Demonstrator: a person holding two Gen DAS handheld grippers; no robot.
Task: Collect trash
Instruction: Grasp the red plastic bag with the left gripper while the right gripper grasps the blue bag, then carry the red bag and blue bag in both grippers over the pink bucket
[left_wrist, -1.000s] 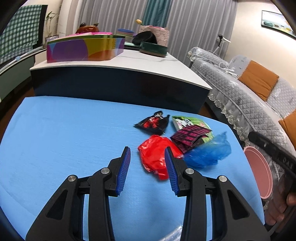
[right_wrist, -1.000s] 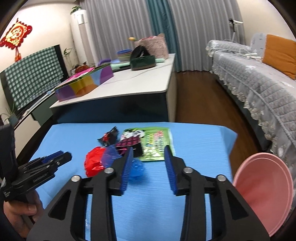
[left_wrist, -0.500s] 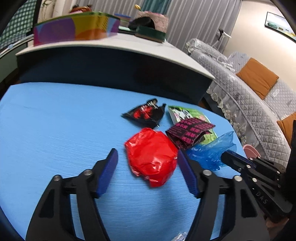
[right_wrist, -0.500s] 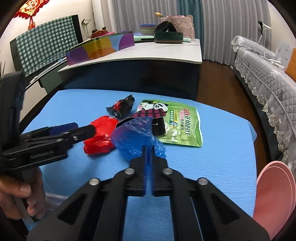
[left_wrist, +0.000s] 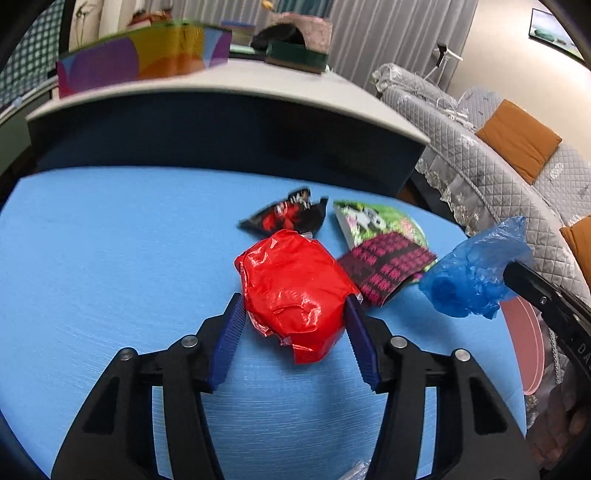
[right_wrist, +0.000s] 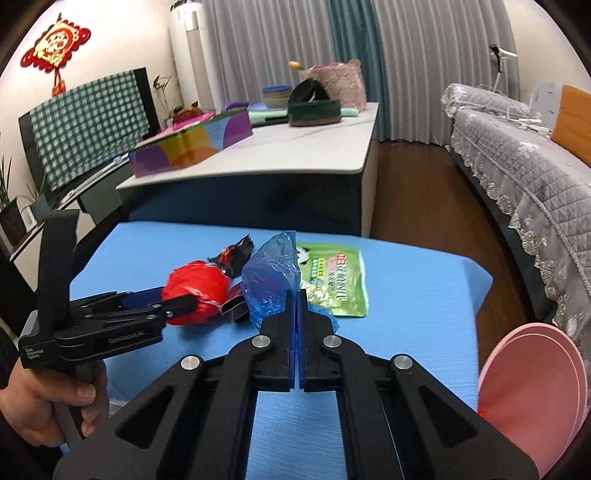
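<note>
A crumpled red plastic bag (left_wrist: 295, 288) lies on the blue table (left_wrist: 110, 266) between the fingers of my left gripper (left_wrist: 294, 314). The jaws are open around it, close to its sides. My right gripper (right_wrist: 297, 299) is shut on a blue plastic bag (right_wrist: 271, 280) and holds it above the table; it also shows in the left wrist view (left_wrist: 472, 269). A black and red wrapper (left_wrist: 288, 218), a green panda packet (left_wrist: 376, 225) and a black and pink wrapper (left_wrist: 388, 266) lie just beyond the red bag.
A pink bin (right_wrist: 532, 391) stands off the table's right edge. A white-topped counter (right_wrist: 288, 155) with a colourful box (right_wrist: 192, 147) stands behind the table. A grey quilted sofa (right_wrist: 524, 166) is on the right.
My right gripper has shut on the blue bag and lifted it off the table. My left gripper has moved forward until its open fingers flank the red bag.
</note>
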